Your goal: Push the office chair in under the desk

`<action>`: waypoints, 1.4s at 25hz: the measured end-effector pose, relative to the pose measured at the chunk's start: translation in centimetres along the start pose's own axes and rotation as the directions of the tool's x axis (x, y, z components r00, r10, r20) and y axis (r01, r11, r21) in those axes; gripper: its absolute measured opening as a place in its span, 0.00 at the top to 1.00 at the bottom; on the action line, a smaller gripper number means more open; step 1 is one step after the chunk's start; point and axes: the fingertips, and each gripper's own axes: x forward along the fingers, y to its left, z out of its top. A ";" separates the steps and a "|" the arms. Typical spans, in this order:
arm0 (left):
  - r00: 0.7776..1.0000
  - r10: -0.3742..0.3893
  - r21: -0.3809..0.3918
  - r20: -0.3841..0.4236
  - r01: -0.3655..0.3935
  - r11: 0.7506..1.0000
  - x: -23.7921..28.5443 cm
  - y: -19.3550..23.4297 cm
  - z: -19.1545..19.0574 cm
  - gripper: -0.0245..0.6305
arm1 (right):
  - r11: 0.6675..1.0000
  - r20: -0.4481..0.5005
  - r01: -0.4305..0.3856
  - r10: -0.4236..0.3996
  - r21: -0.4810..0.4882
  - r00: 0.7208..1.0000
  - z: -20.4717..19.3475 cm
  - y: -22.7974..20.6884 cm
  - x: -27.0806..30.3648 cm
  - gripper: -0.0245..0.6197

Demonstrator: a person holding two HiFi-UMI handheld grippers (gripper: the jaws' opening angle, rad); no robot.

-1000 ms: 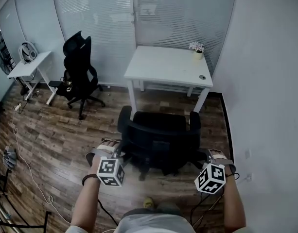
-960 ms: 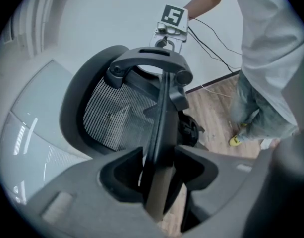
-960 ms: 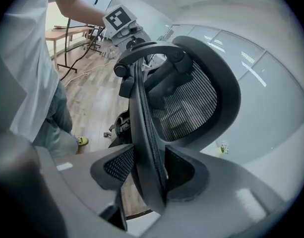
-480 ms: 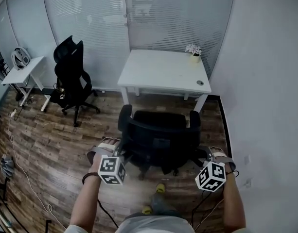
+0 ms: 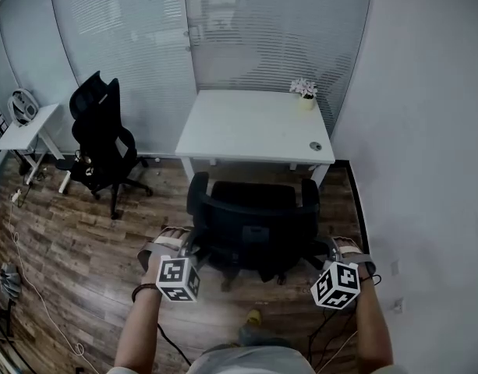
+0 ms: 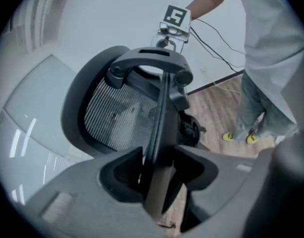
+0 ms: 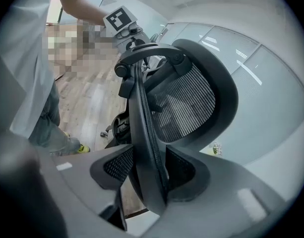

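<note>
The black mesh office chair [image 5: 254,224] stands facing the white desk [image 5: 254,127], its armrests just short of the desk's front edge. My left gripper [image 5: 193,246] grips the left edge of the backrest, and my right gripper [image 5: 321,249] grips the right edge. In the left gripper view the backrest's frame [image 6: 161,108] runs straight between the jaws of the left gripper [image 6: 159,175], which close on it. The right gripper view shows the same on the other side: the rim of the backrest [image 7: 142,113] is clamped in the right gripper [image 7: 149,175].
A small potted plant [image 5: 304,92] and a round disc [image 5: 315,146] sit on the desk's right side. A second black chair [image 5: 102,142] and a small white table [image 5: 24,127] stand at the left. The wall [image 5: 426,170] runs close along the right. Cables [image 5: 36,287] lie on the wooden floor.
The chair and both grippers have advanced toward the desk, which now lies closer to the chair's front. Both grips on the backrest stay the same.
</note>
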 end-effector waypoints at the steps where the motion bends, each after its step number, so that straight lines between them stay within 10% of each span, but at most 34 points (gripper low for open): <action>1: 1.000 -0.001 -0.002 -0.003 0.001 1.000 0.6 0.7 0.0 0.67 | 1.000 0.003 0.005 -0.005 -0.001 1.000 -0.2 -0.8 0.4 0.65; 35: 0.999 0.031 -0.011 0.008 -0.031 0.999 8.1 8.6 1.2 0.65 | 0.998 0.033 0.068 -0.068 -0.010 0.997 -3.4 -10.3 5.8 0.63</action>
